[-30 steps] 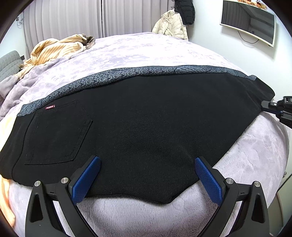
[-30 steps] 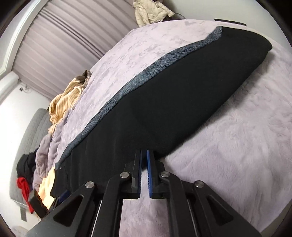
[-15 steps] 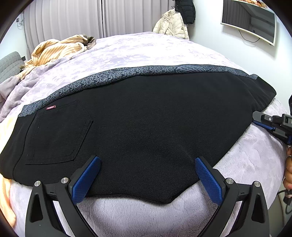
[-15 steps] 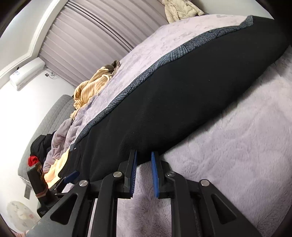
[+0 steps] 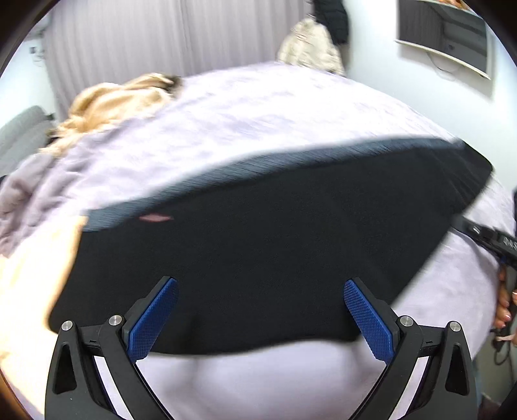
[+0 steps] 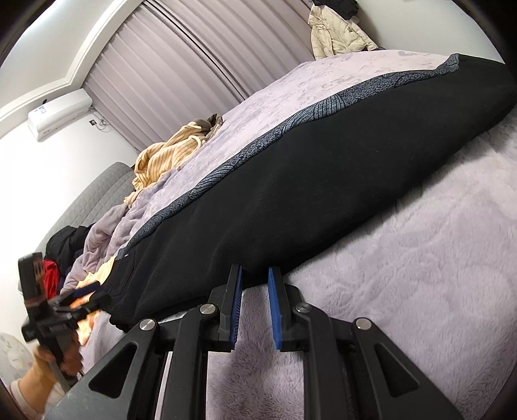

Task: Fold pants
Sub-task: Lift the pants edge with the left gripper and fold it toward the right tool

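Note:
Black pants with a grey patterned side stripe lie flat across the lilac bed, folded lengthwise; they also show in the right wrist view. My left gripper is wide open over the near edge of the pants, at the seat end, holding nothing. My right gripper is slightly open at the near edge of the pants, with nothing between its pads. The right gripper also shows at the right edge of the left wrist view, and the left gripper shows at the left of the right wrist view.
The bed has a lilac fleece cover. A yellow striped garment and a rumpled lilac blanket lie at the head end. Dark and red clothes sit by a grey headboard. A cream jacket hangs at the wall.
My left gripper has moved left toward the waist end, and its view is blurred. My right gripper has opened from shut to a small gap and let go of the pants edge.

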A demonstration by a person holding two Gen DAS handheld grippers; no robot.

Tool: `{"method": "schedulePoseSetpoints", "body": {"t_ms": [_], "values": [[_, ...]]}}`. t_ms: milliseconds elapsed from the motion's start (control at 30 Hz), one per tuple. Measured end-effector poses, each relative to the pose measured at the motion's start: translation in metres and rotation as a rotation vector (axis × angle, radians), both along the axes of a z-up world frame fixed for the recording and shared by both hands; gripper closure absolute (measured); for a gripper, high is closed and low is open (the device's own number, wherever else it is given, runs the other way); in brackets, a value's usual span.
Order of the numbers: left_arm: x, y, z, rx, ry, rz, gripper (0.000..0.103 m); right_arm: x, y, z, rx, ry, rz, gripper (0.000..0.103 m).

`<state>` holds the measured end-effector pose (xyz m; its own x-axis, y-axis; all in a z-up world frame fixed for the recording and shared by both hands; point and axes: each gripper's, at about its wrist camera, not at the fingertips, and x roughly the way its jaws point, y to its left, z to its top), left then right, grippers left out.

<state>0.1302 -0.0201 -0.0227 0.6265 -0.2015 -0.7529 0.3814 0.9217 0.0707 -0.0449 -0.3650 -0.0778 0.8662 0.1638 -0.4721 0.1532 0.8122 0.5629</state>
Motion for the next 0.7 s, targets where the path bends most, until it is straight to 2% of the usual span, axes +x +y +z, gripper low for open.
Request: {"method": "schedulePoseSetpoints", "body": {"t_ms": [100,200,300,367,433,500,633,700], "values": [[0.022,0.068,0.015,-0.073,0.02,0.143,0.0,0.0,0.006,0.0,-0.019,-0.004,-0.007,0.085],[0.04,0.143,0.018,-0.164,0.06,0.294,0.0,0.0,0.01,0.0,-0.04,0.004,-0.016,0.085],[0.052,0.188,0.007,-0.224,0.131,0.33,0.0,0.001,0.012,0.0,-0.047,0.009,-0.019,0.085],[0.055,0.194,-0.001,-0.228,0.166,0.293,0.0,0.002,0.014,0.0,-0.055,0.014,-0.023,0.085],[0.056,0.189,-0.007,-0.242,0.196,0.214,0.0,0.002,0.016,0.001,-0.068,0.021,-0.028,0.085],[0.054,0.177,-0.009,-0.199,0.182,0.17,0.0,0.003,0.018,0.001,-0.08,0.027,-0.036,0.085],[0.054,0.168,-0.011,-0.237,0.233,0.078,0.0,0.003,0.02,0.001,-0.097,0.039,-0.047,0.085],[0.051,0.163,-0.011,-0.151,0.203,0.101,0.0,0.002,0.021,0.001,-0.1,0.041,-0.05,0.085]]}}
